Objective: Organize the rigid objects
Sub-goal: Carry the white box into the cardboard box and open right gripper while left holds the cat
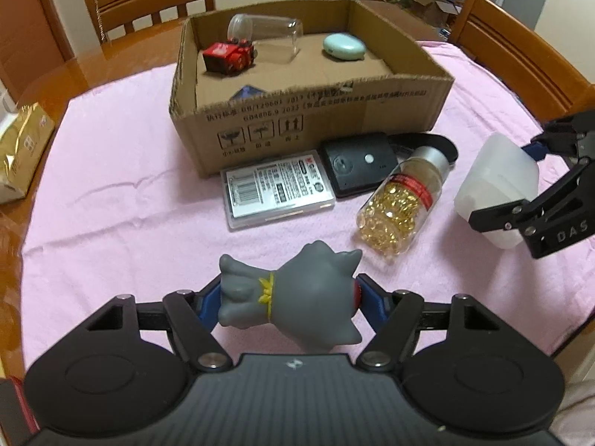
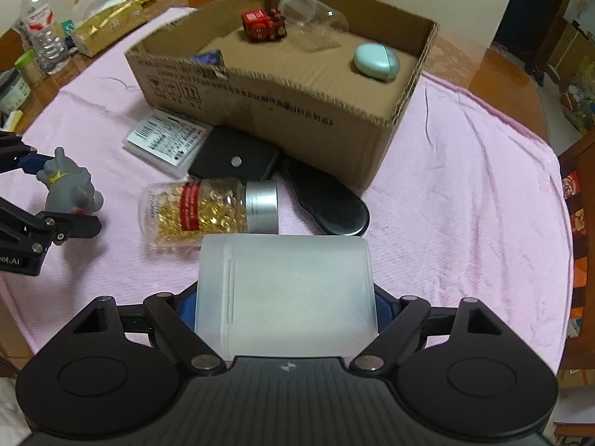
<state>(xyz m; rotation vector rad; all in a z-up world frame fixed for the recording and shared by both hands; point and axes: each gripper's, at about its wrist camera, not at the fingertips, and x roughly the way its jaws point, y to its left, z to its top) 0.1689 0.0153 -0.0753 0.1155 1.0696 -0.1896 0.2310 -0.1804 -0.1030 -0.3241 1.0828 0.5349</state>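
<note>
My left gripper (image 1: 288, 297) is shut on a grey toy figure (image 1: 297, 290) with a yellow collar, held above the pink cloth; it also shows in the right wrist view (image 2: 70, 186). My right gripper (image 2: 286, 304) is shut on a frosted white plastic container (image 2: 286, 293), which the left wrist view shows at the right (image 1: 494, 182). The open cardboard box (image 1: 308, 111) holds a red toy car (image 1: 228, 55), a clear jar lying on its side (image 1: 267, 35) and a mint green case (image 1: 344, 46).
In front of the box lie a clear flat case with a label (image 1: 277, 189), a black pouch (image 1: 357, 163), a bottle of golden capsules (image 1: 399, 204) and a black oval object (image 2: 327, 200). A gold packet (image 2: 108, 26) and water bottle (image 2: 41, 26) stand at the table's left. Wooden chairs surround the table.
</note>
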